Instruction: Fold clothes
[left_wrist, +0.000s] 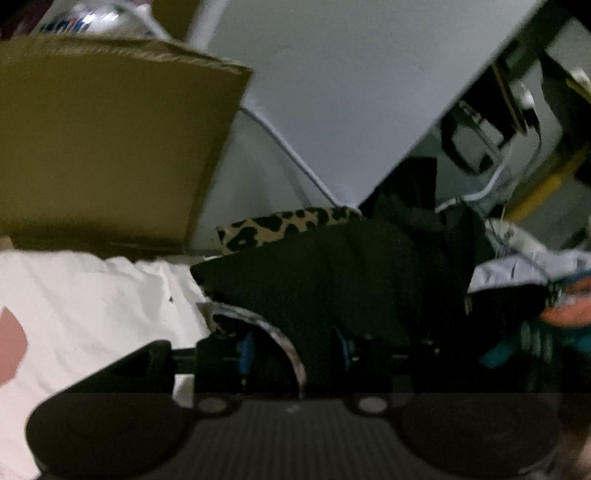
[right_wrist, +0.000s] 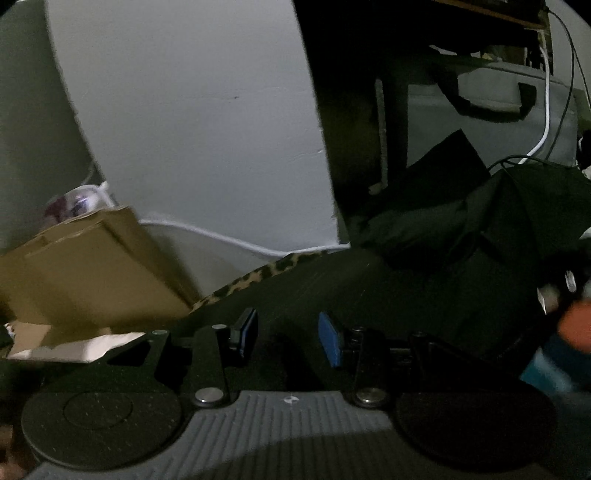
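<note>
Left wrist view: the left gripper is seen low over a heap of clothes. Its blue pads are set apart, w/ dark fabric and a pale curved hem lying btwn them; whether the pads press on that cloth cannot be told, the area being too dark. A black garment is spread just ahead of the fingers, a leopard-print piece showing behind its top edge. White cloth w/ a pink patch is laid to the left. A cardboard box stands behind it, a white cable running along the grey wall. Orange and teal fabric is bunched at the right.

Right wrist view: the right gripper is held over the black garment, jaws apart, nothing gripped btwn the blue pads. The leopard-print edge is seen past the left finger, the cardboard box beyond. A grey bag w/ black handles stands at the back right.
</note>
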